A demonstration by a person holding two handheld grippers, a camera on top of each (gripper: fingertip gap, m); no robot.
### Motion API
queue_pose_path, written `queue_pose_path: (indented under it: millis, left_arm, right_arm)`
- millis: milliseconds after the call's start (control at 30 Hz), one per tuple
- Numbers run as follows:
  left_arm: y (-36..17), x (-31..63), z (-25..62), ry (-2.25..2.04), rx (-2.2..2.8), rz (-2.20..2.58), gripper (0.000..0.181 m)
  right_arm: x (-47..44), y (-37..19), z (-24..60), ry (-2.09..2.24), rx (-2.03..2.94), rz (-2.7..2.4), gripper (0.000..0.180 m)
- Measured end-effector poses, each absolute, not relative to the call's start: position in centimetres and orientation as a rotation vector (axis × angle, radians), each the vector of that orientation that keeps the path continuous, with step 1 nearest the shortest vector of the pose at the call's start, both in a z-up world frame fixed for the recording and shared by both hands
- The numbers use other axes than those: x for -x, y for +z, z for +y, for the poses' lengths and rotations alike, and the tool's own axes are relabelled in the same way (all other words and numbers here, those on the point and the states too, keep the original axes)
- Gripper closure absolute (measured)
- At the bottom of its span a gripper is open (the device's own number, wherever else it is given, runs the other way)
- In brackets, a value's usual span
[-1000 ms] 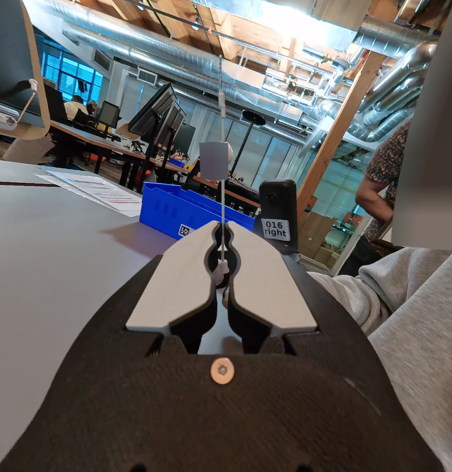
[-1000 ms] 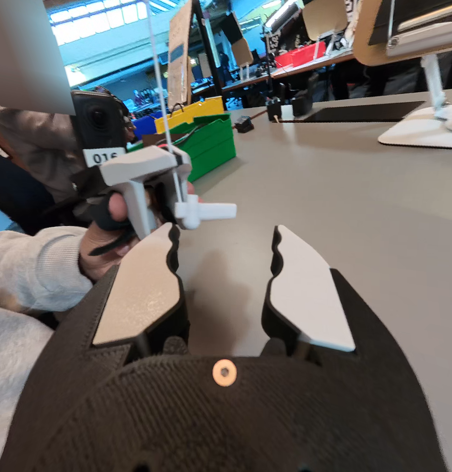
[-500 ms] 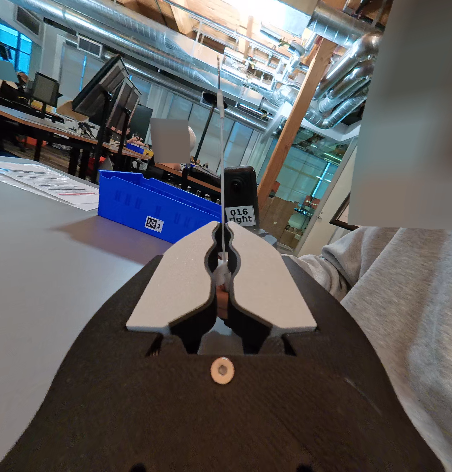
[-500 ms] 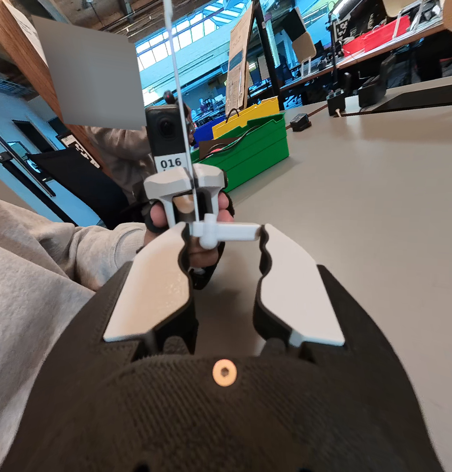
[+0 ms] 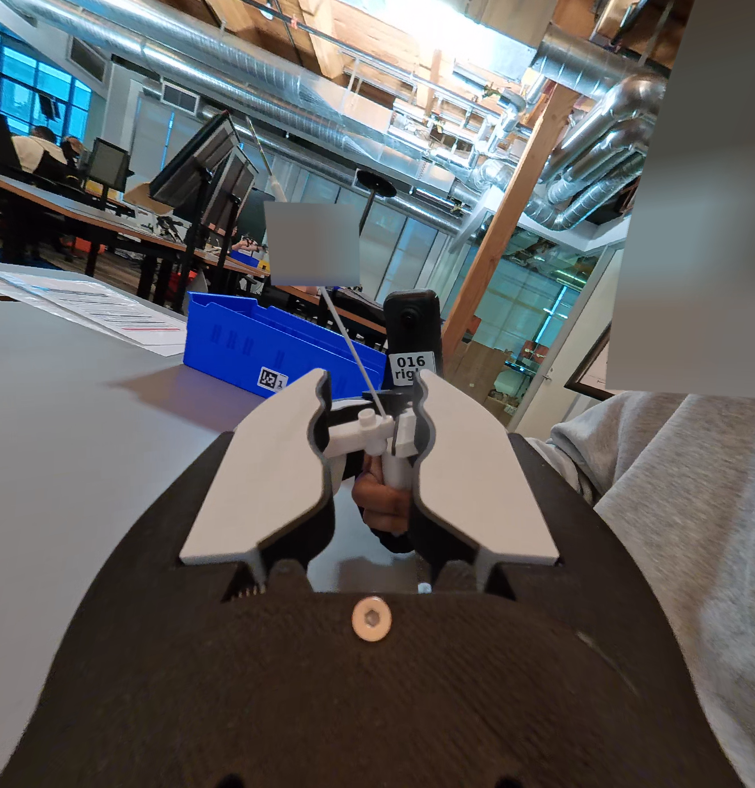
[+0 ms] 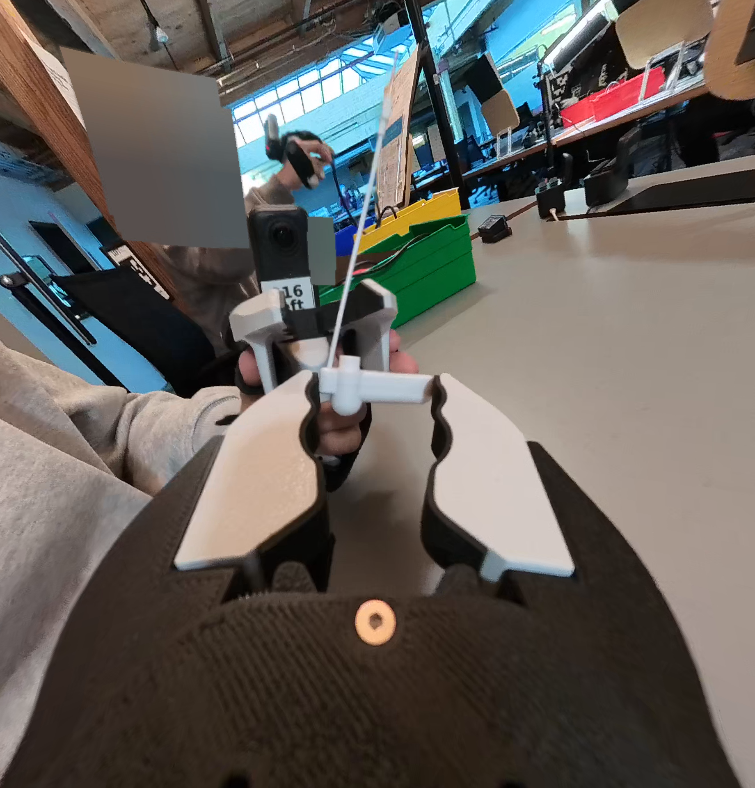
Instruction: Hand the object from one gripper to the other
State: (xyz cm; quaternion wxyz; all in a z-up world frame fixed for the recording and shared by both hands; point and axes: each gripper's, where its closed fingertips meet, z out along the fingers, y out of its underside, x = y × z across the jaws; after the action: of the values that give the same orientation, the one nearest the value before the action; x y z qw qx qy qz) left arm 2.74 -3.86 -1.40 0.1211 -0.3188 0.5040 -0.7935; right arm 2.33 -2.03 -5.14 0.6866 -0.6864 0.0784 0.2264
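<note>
The object, a small white plastic T-shaped piece with a short round bar and a long thin rod rising from its hub (image 6: pixel 376 386), hangs in the air above the grey table (image 5: pixel 69 426), level with both sets of fingertips. The right gripper (image 6: pixel 373 396) has its jaws part-way apart and closed on the bar end to end: one tip meets the hub and the other meets the bar's free end. The left gripper (image 5: pixel 371 383) stands facing it above the table with its jaws spread wide and nothing between the pads.

The piece looks light, stiff and smooth, so I judge it could slip or swivel in an endwise pinch. The rod looks slender enough to bend or snap and is no place for a grip; the bar or the hub is the better hold.

There is writing, left unread here, on a white label on each gripper's black camera (image 5: pixel 412 324), on a square-code sticker (image 5: pixel 272 378) on the blue plastic bin (image 5: pixel 239 341) on the table, and on a printed sheet (image 5: pixel 90 307) lying on the table.
</note>
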Motion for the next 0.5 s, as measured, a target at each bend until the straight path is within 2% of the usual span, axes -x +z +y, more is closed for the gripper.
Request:
queue_pose_path:
  millis: [133,500]
  left_arm:
    - [-1.8,-3.0,-3.6,-2.235,0.921,1.504,0.143]
    - [-5.4,-3.6,-3.9,-1.588,0.689,1.786,0.149]
  right_arm:
    - [-2.8,-4.3,-2.6,0.639,1.453,0.242,0.128]
    - [-2.5,-3.9,-3.4,1.098,1.34,0.375,0.129]
